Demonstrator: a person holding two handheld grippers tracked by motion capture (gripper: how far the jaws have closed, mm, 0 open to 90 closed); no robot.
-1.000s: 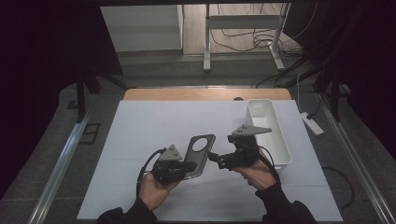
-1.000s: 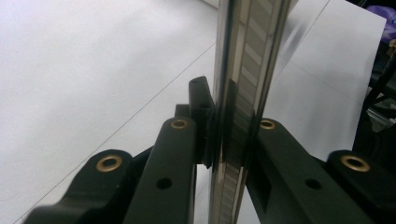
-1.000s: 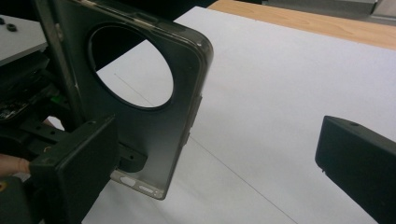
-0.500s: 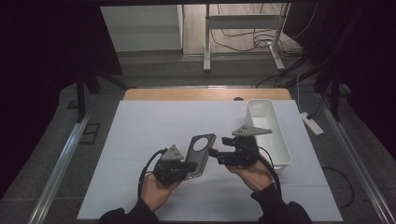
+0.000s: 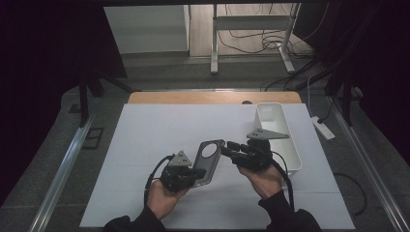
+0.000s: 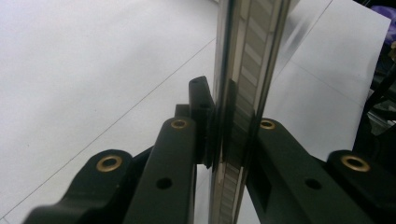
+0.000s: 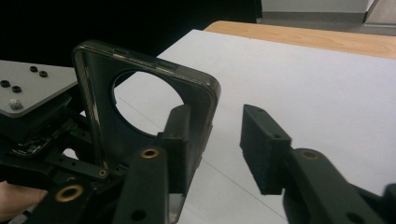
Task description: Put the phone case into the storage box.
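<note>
A dark translucent phone case point(image 5: 209, 163) with a large round camera hole stands upright over the white table sheet point(image 5: 145, 140). My left gripper point(image 5: 196, 175) is shut on its lower edge. In the left gripper view the case's thin edge point(image 6: 238, 93) runs up between the pressed jaws of the left gripper point(image 6: 229, 128). My right gripper point(image 5: 227, 149) is open at the case's upper right corner. In the right gripper view one finger point(image 7: 182, 140) overlaps the corner of the case point(image 7: 93, 107). The gap of the right gripper point(image 7: 219, 140) holds nothing.
A long white bin point(image 5: 278, 130) lies on the sheet just right of my right hand. The wooden table edge point(image 5: 212, 97) runs along the far side. Metal rails point(image 5: 67, 164) flank the table. The left gripper's grey plate point(image 7: 32, 88) sits close to the case.
My right gripper has slid left toward the case, so its fingers now reach the case's corner. The left gripper and the case have hardly moved.
</note>
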